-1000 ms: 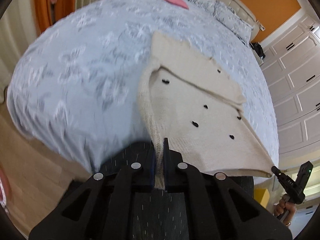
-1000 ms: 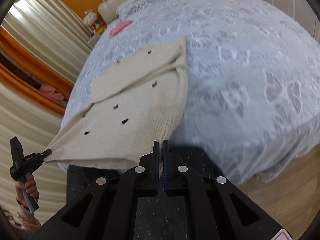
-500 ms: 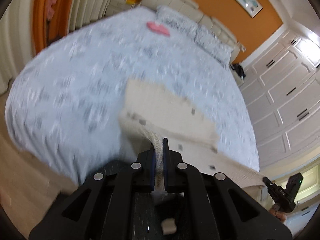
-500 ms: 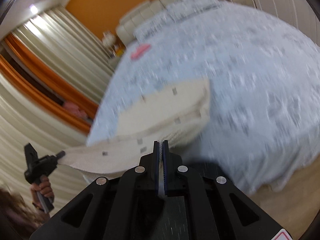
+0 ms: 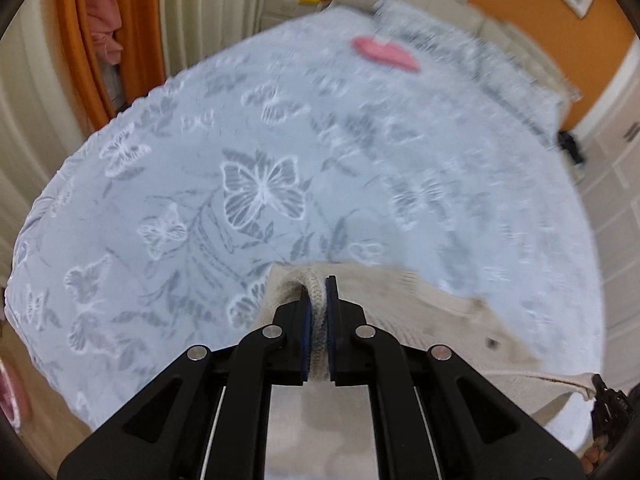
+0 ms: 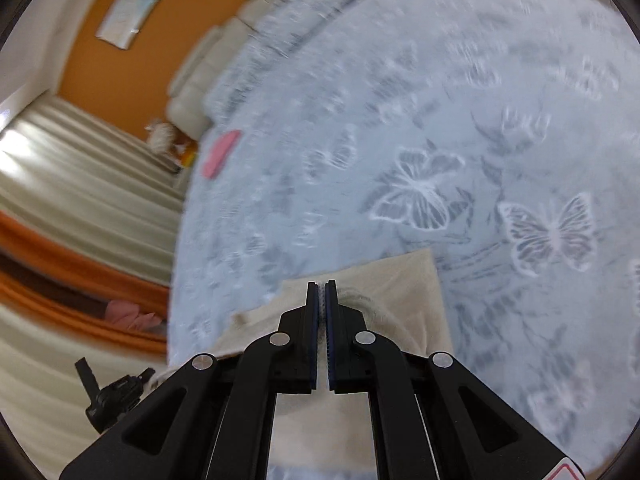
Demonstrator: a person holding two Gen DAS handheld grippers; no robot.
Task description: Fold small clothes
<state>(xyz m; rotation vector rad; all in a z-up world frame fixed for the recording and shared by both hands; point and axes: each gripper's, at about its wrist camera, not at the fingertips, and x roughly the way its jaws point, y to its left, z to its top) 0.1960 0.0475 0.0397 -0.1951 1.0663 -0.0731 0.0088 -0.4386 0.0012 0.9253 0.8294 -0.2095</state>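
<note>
A cream knitted cardigan (image 5: 440, 316) with small dark buttons hangs between my two grippers above the bed. My left gripper (image 5: 319, 288) is shut on its ribbed hem corner. In the right wrist view the cardigan (image 6: 400, 280) drapes under and around my right gripper (image 6: 322, 292), which is shut on its other hem corner. The right gripper also shows at the lower right edge of the left wrist view (image 5: 608, 404), and the left gripper at the lower left of the right wrist view (image 6: 116, 392). Most of the garment is hidden below the jaws.
The bed has a pale blue butterfly-print cover (image 5: 256, 184), also seen in the right wrist view (image 6: 480, 160). A pink item (image 5: 384, 52) lies near the pillows. Cream and orange curtains (image 6: 80, 208) stand along one side, white wardrobes (image 5: 616, 184) on the other.
Both grippers have lifted and carried the cardigan's hem forward over the bed. The spread garment that filled the view now sits low near the jaws, and the far bed has come into view.
</note>
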